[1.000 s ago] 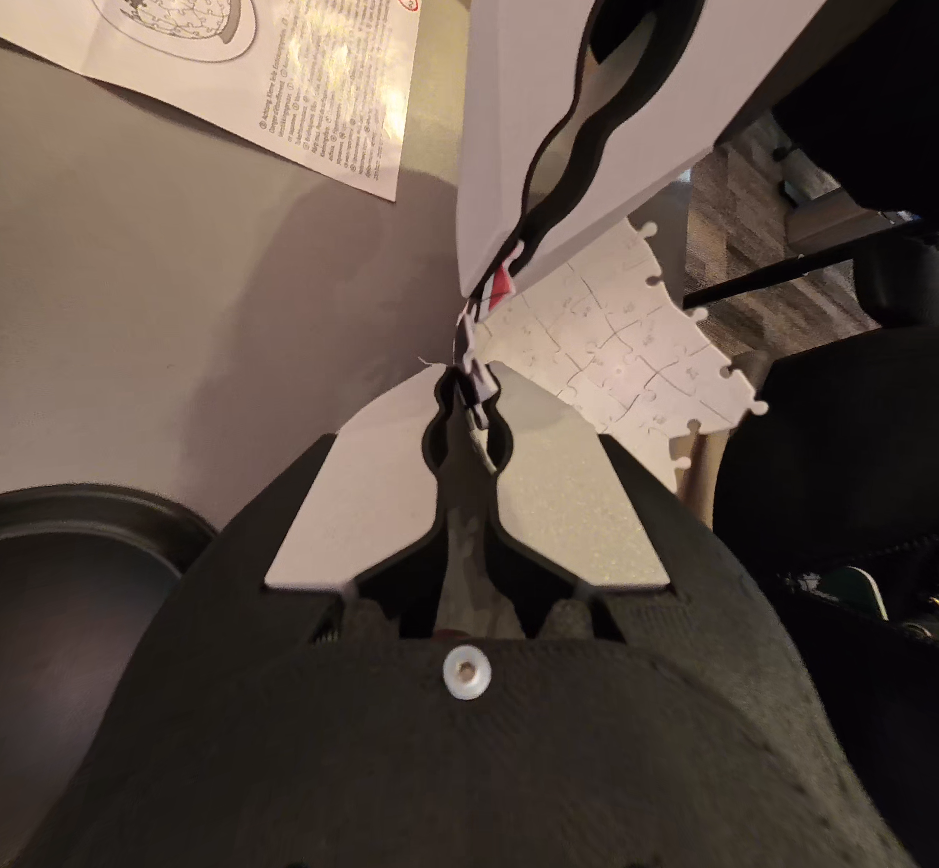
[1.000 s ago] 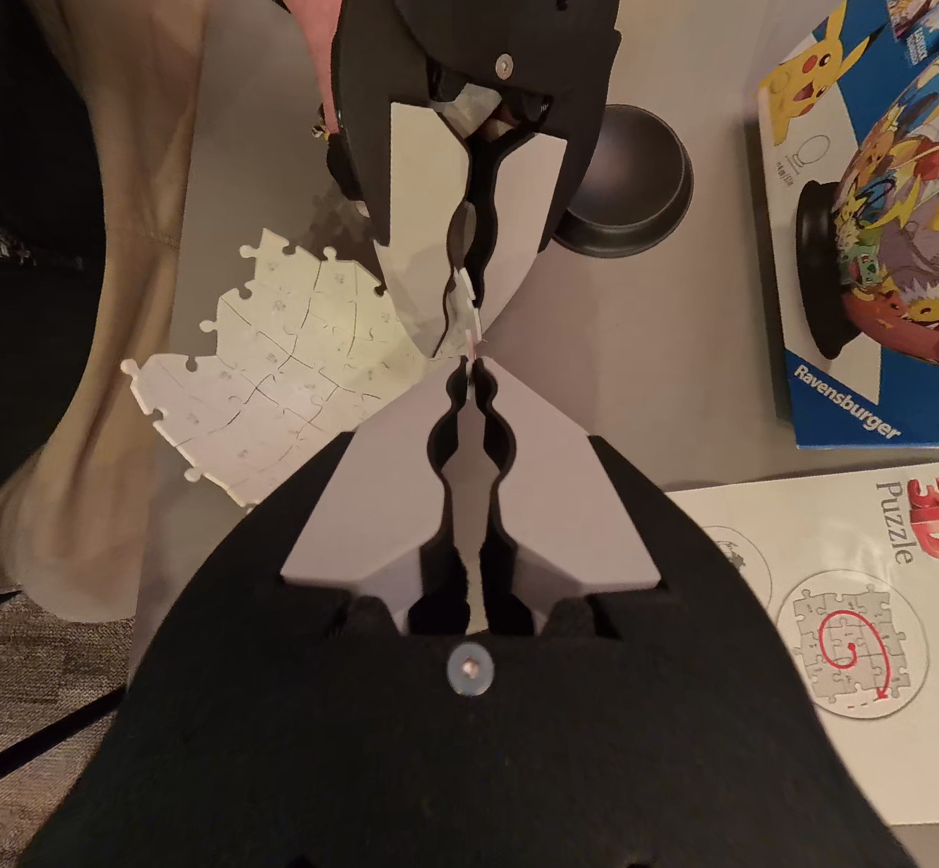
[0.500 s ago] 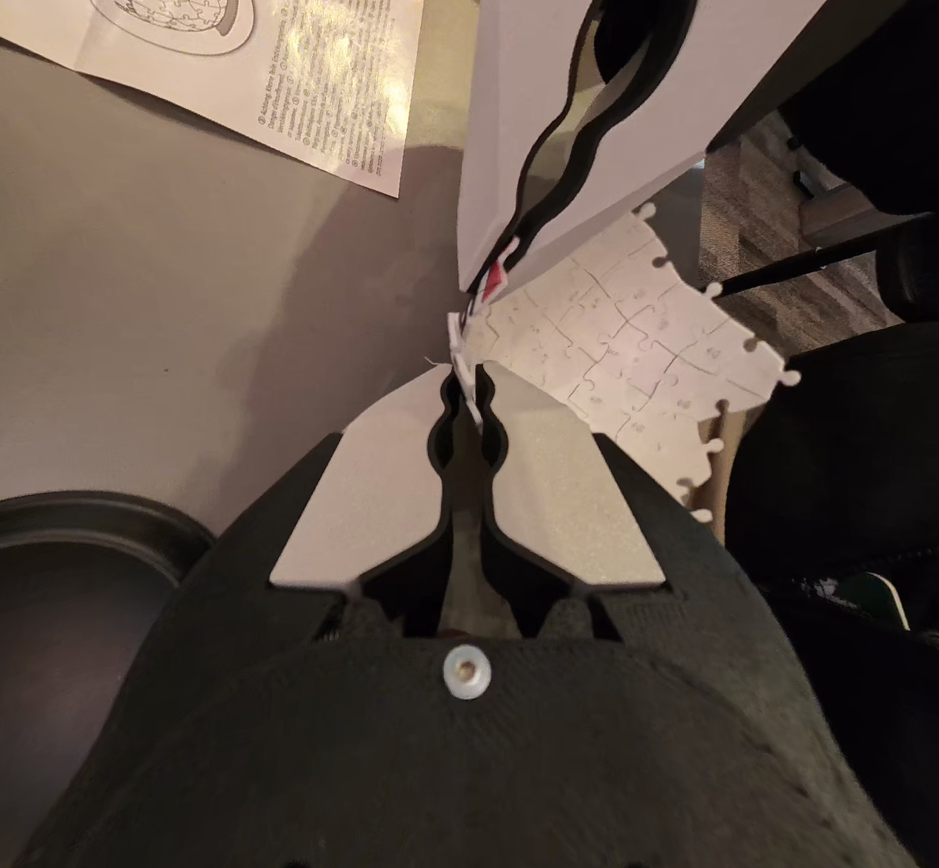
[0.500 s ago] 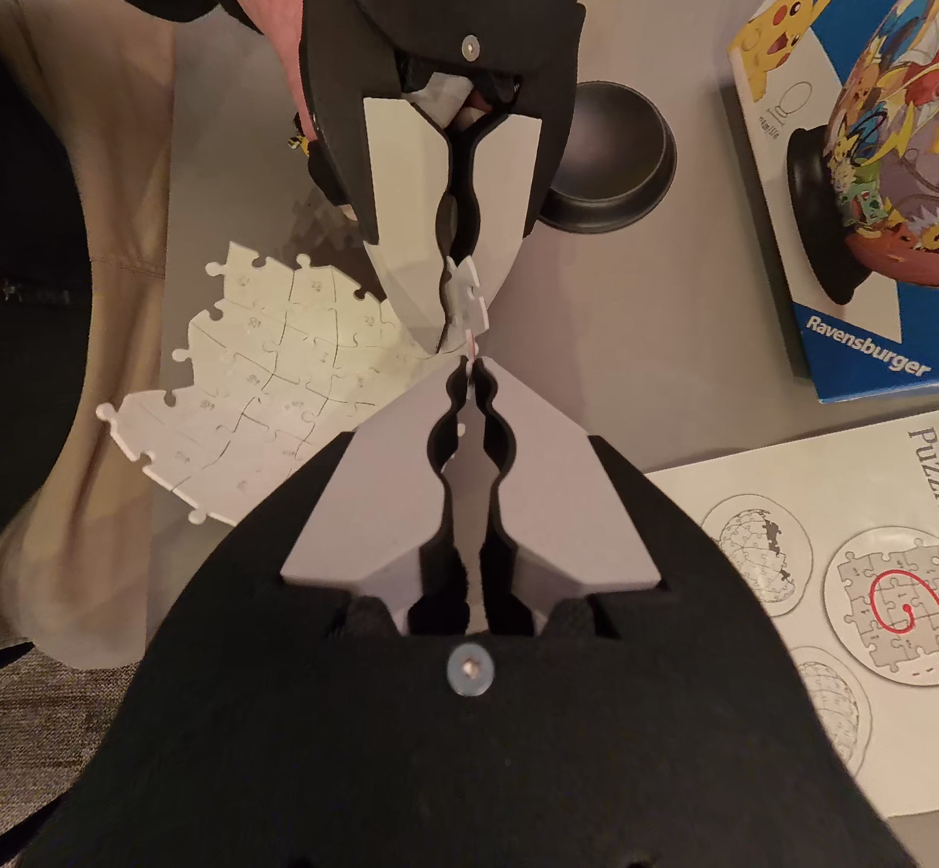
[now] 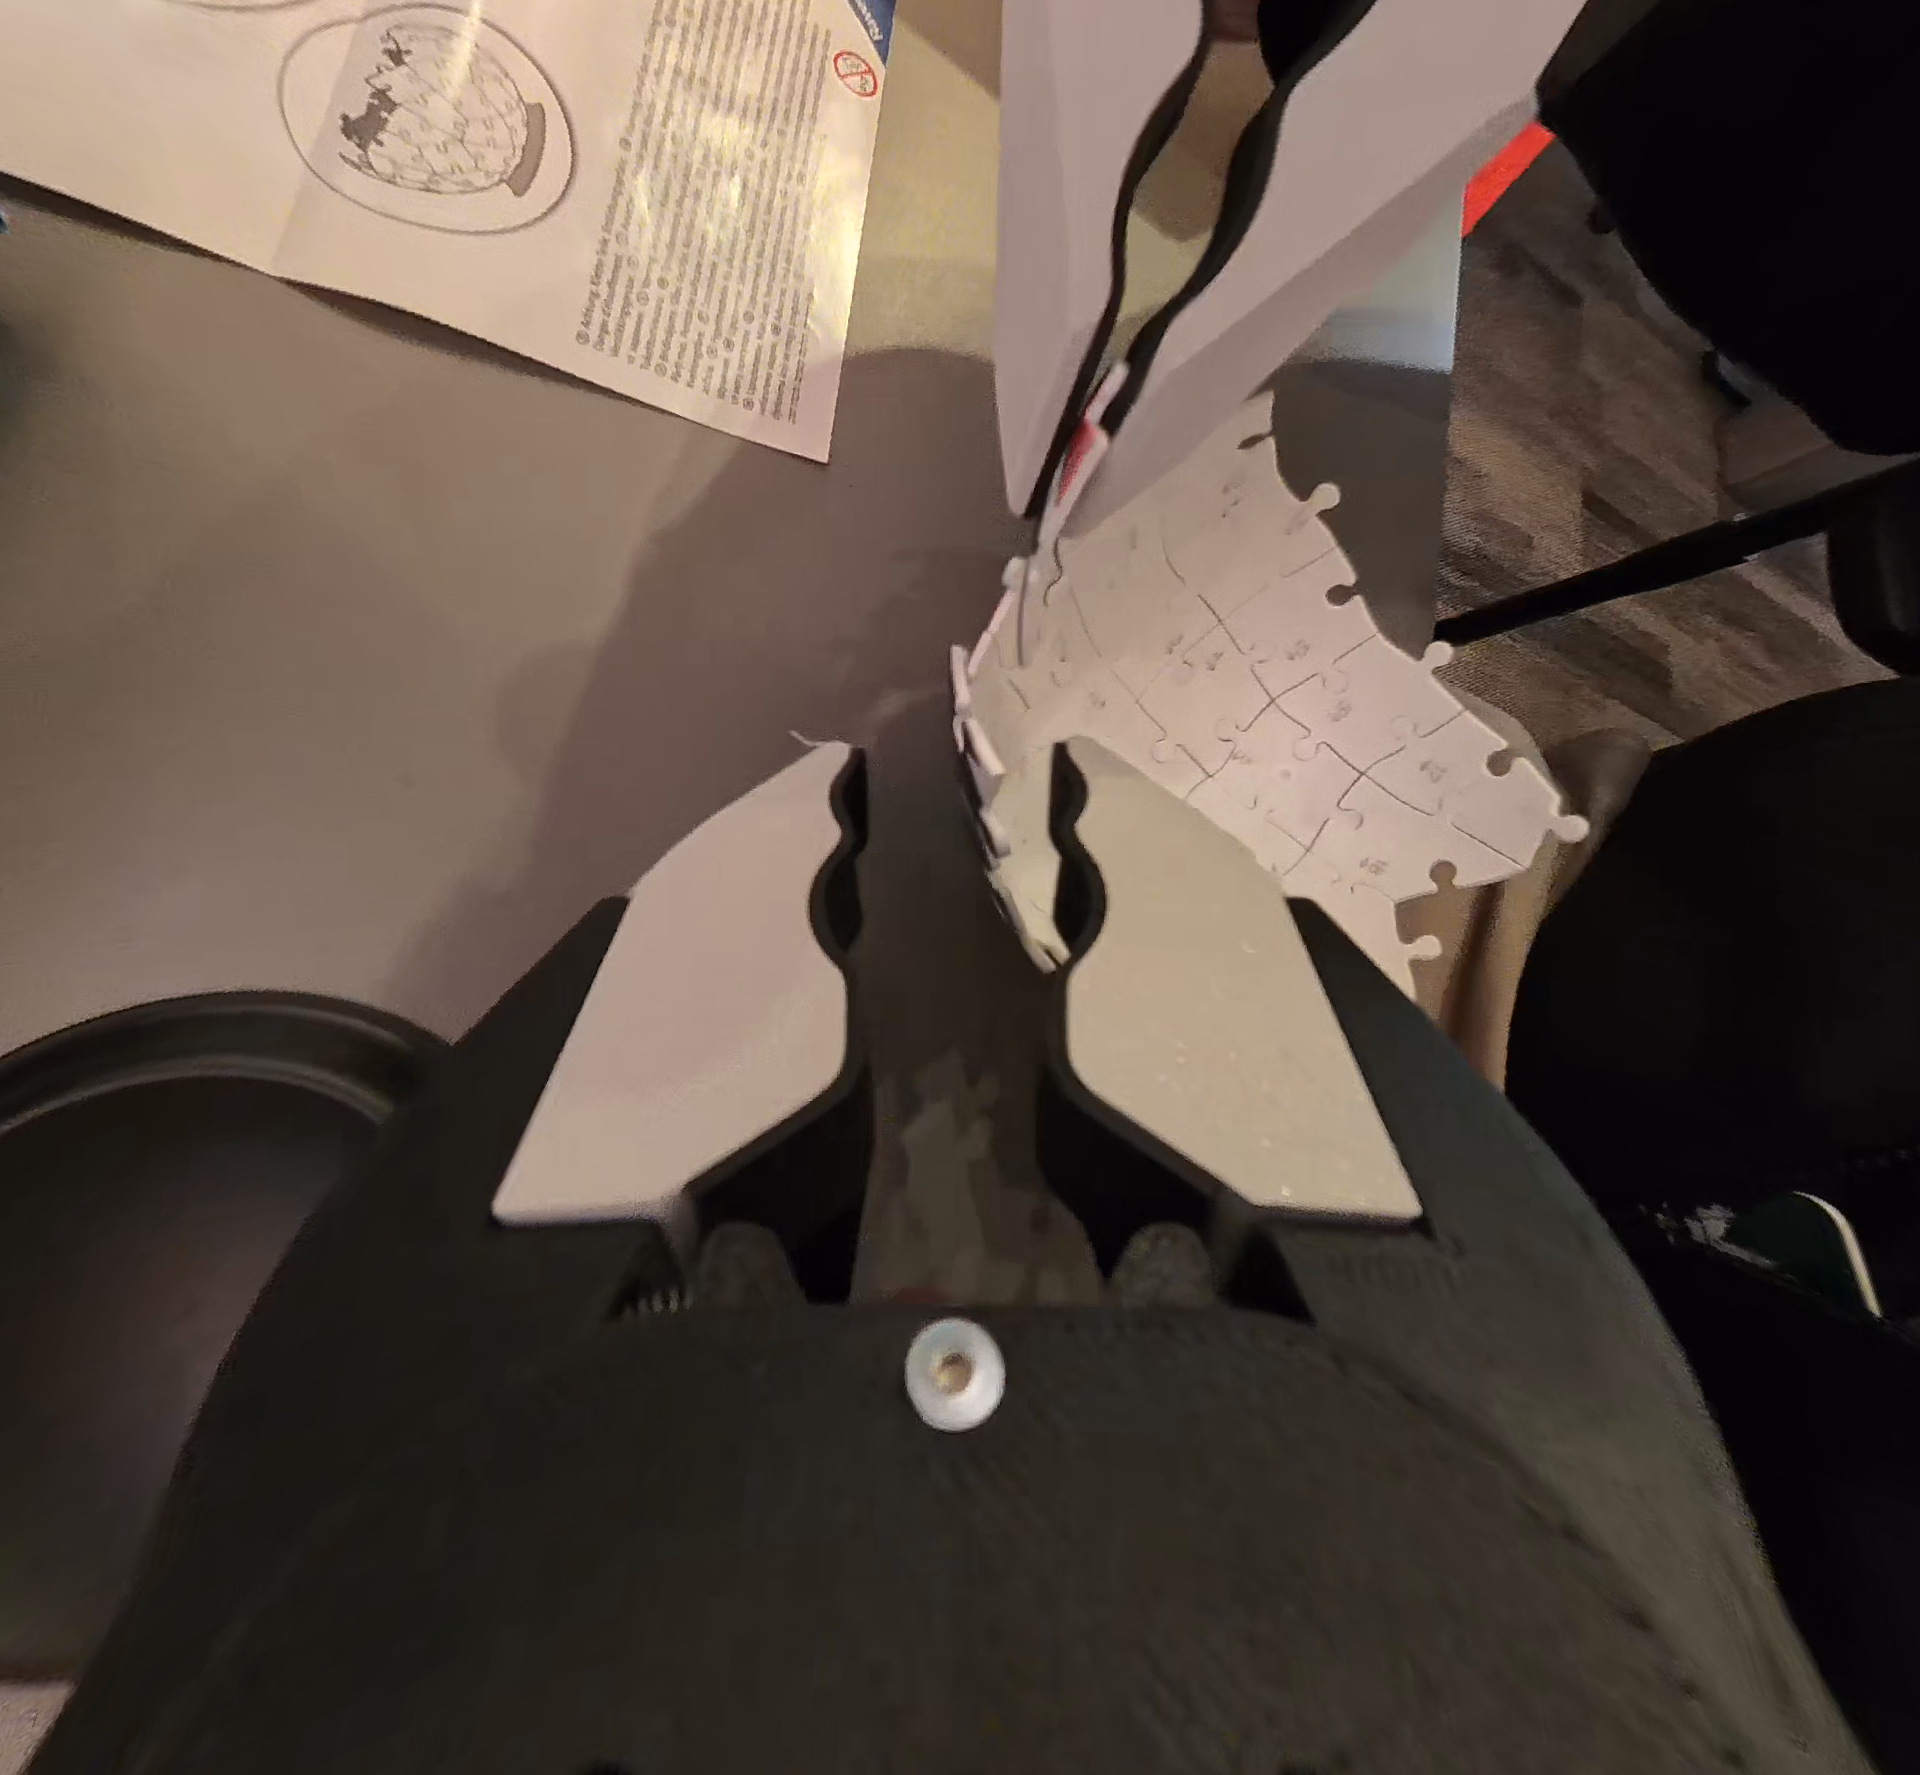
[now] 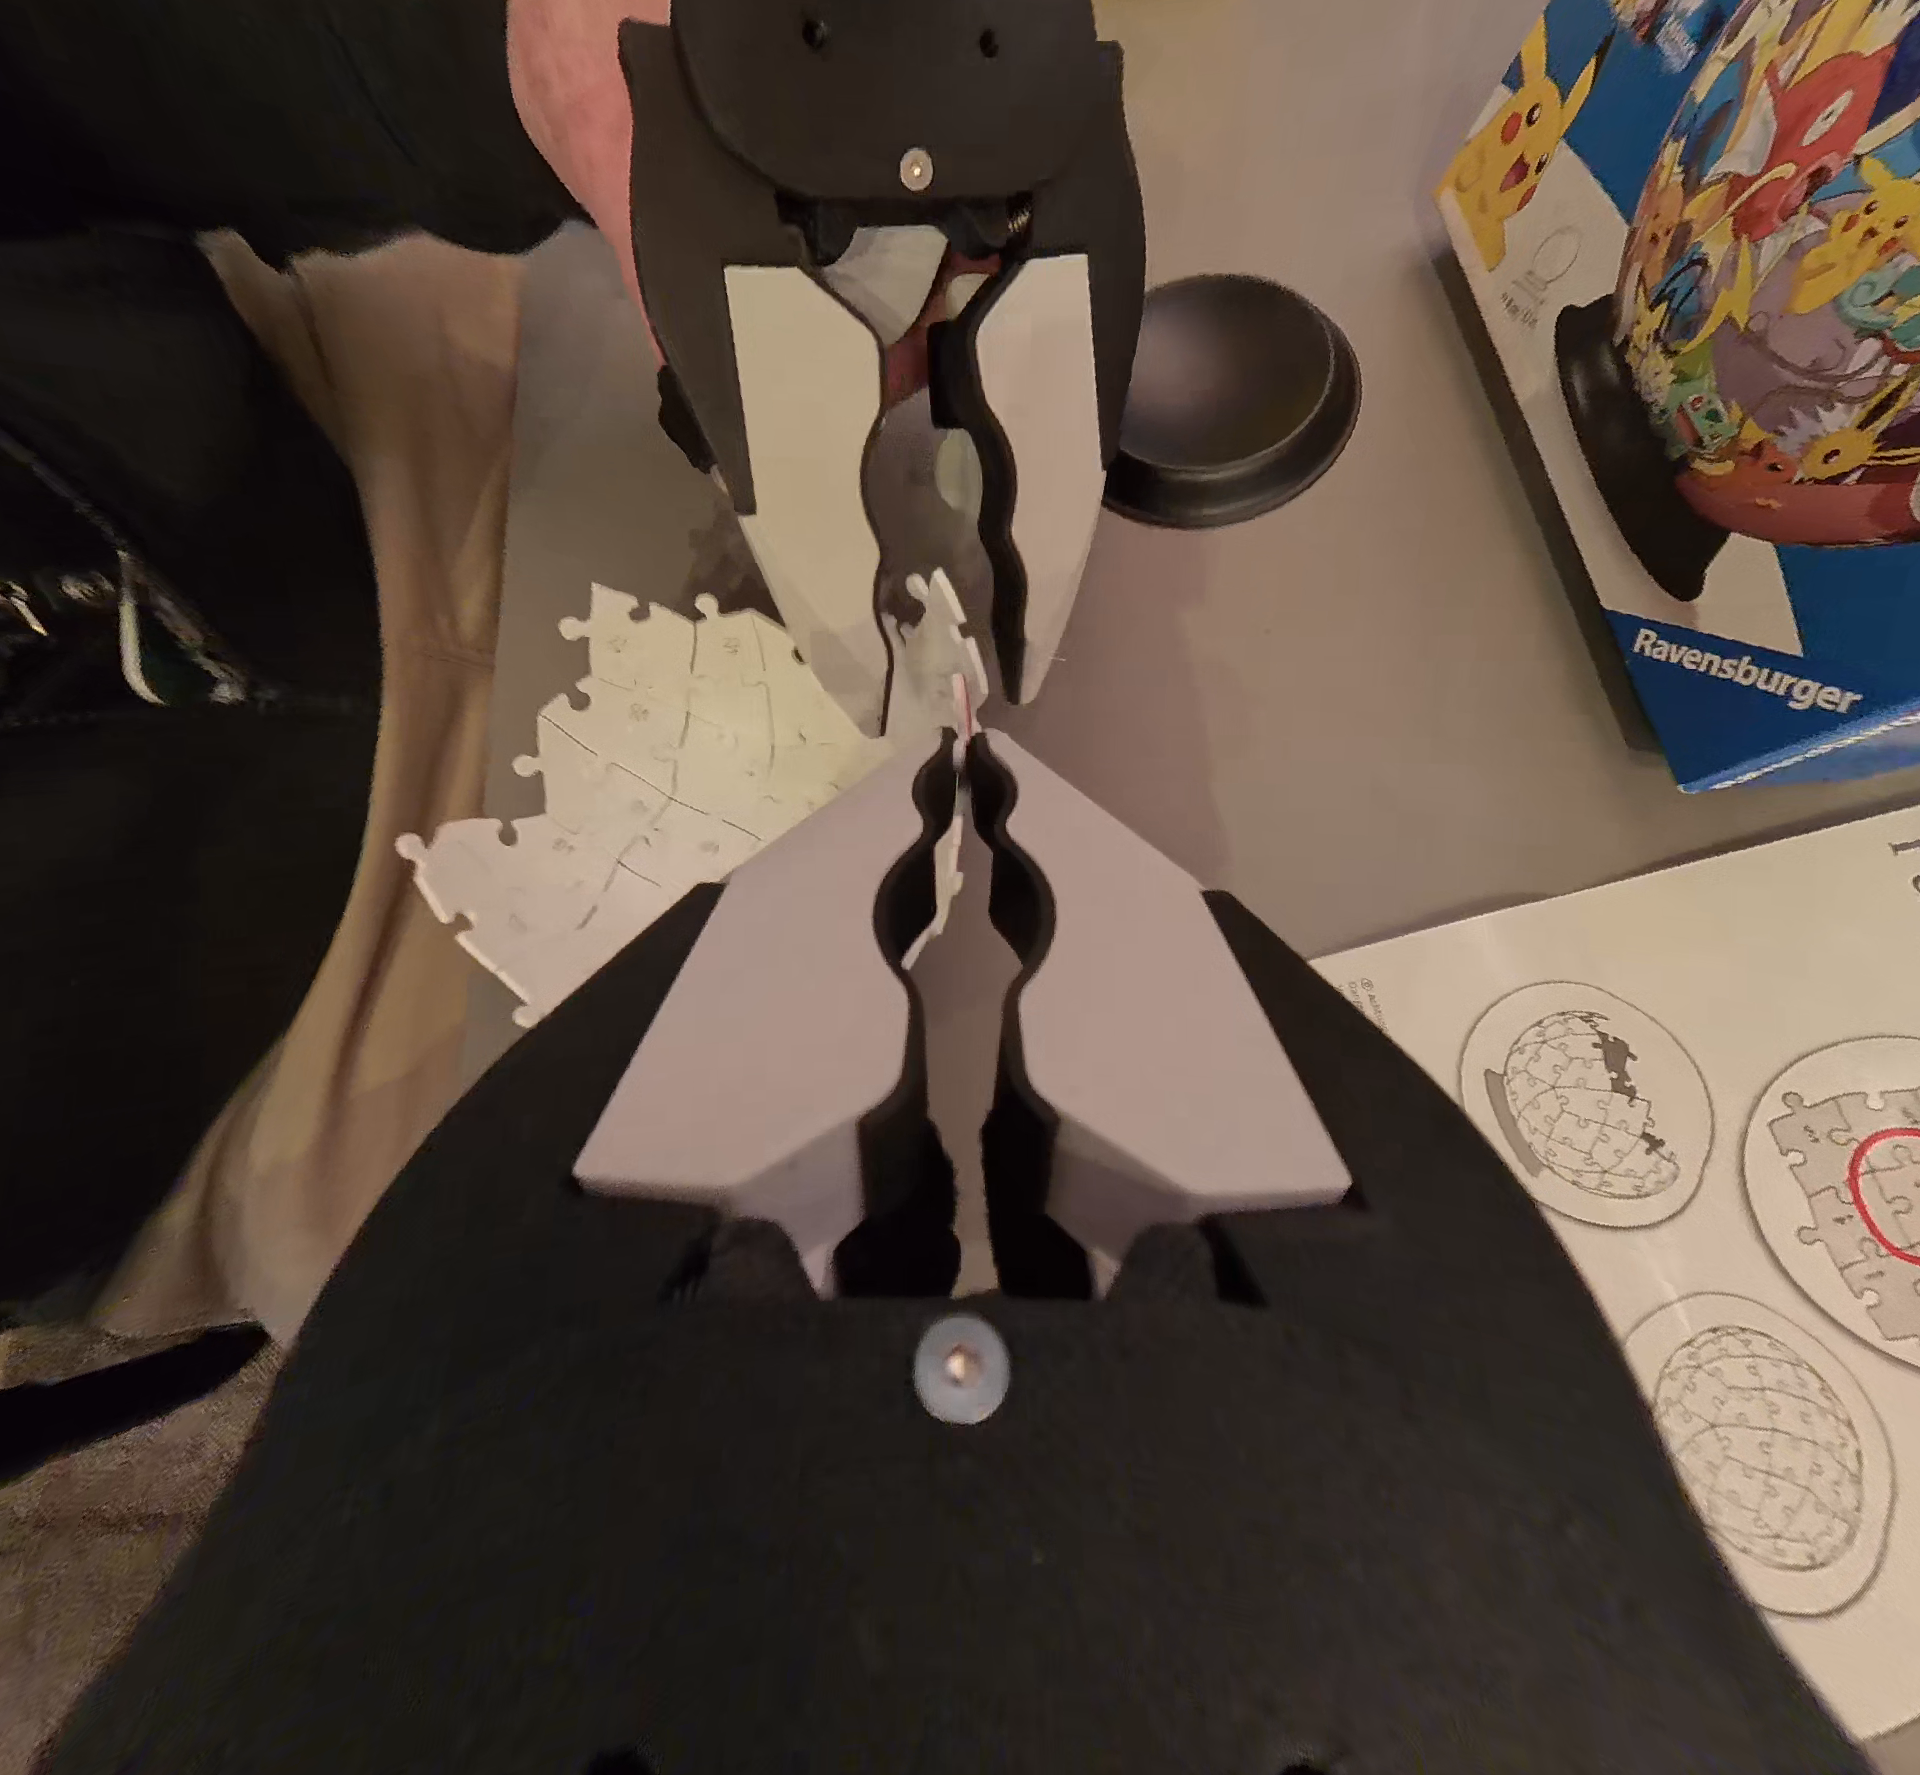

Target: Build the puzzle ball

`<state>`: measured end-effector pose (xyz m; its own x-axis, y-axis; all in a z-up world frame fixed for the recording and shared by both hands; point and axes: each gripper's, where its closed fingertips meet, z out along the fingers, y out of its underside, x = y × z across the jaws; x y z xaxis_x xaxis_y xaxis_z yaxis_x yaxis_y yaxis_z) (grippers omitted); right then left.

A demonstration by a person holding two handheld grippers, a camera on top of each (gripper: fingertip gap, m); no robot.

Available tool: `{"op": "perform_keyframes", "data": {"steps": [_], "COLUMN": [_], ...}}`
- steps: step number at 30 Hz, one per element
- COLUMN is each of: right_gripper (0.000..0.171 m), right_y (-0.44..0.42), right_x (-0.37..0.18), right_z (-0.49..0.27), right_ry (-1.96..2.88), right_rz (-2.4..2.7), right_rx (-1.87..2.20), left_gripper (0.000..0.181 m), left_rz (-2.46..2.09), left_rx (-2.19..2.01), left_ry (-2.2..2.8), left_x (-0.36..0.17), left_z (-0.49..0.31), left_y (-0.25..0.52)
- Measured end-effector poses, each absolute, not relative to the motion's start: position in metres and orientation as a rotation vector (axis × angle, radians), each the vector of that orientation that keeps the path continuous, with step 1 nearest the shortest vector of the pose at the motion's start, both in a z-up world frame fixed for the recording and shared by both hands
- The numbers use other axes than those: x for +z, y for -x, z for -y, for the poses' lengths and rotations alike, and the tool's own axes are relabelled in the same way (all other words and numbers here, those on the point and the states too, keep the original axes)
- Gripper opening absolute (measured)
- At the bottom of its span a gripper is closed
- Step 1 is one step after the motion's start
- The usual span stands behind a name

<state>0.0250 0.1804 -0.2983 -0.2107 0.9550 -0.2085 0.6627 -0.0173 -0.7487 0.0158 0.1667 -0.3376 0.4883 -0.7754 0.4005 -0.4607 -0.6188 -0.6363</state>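
A curved white puzzle section of joined pieces shows its numbered back. It hangs past the table's edge, also in the right wrist view. My right gripper is shut on its rim, where a red-edged piece shows; in the left wrist view it comes in from the top. My left gripper is open, its jaws a hand's width apart, with the section's rim between them close to the right finger. In the right wrist view it faces mine, held by a hand.
A black round stand sits on the grey table, also at the left in the left wrist view. The colourful puzzle box is at the right, the instruction sheet beside it, also in the left wrist view. The floor lies beyond the table edge.
My left gripper has opened and let go of the section's rim. My right gripper stays shut on it. Both grippers have drawn back slightly.
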Motion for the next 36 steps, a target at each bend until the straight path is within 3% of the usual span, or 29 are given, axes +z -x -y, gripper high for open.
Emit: {"op": "perform_keyframes", "data": {"steps": [1, 6, 13, 36], "right_gripper": [0.0, 0.001, 0.001, 0.001], "right_y": [-0.025, -0.021, -0.022, -0.045], "right_x": [-0.294, -0.261, -0.227, -0.225], "right_z": [-0.181, -0.182, -0.19, -0.185], "right_ry": [1.69, 1.684, 1.607, 1.573], "right_rz": [1.875, 1.673, 1.444, 1.349], "right_rx": [1.121, 1.373, 1.534, 1.393], "left_gripper": [0.037, 0.03, 0.003, 0.001], "left_rz": [-1.022, -1.027, -1.016, -0.956], "left_rx": [-0.926, -0.876, -0.944, -1.108], "left_ry": [2.278, 2.141, 2.013, 1.968], "left_x": [-0.334, -0.298, -0.26, -0.241], "left_z": [-0.168, -0.174, -0.175, -0.177], "left_y": [-0.015, -0.018, -0.034, -0.045]}}
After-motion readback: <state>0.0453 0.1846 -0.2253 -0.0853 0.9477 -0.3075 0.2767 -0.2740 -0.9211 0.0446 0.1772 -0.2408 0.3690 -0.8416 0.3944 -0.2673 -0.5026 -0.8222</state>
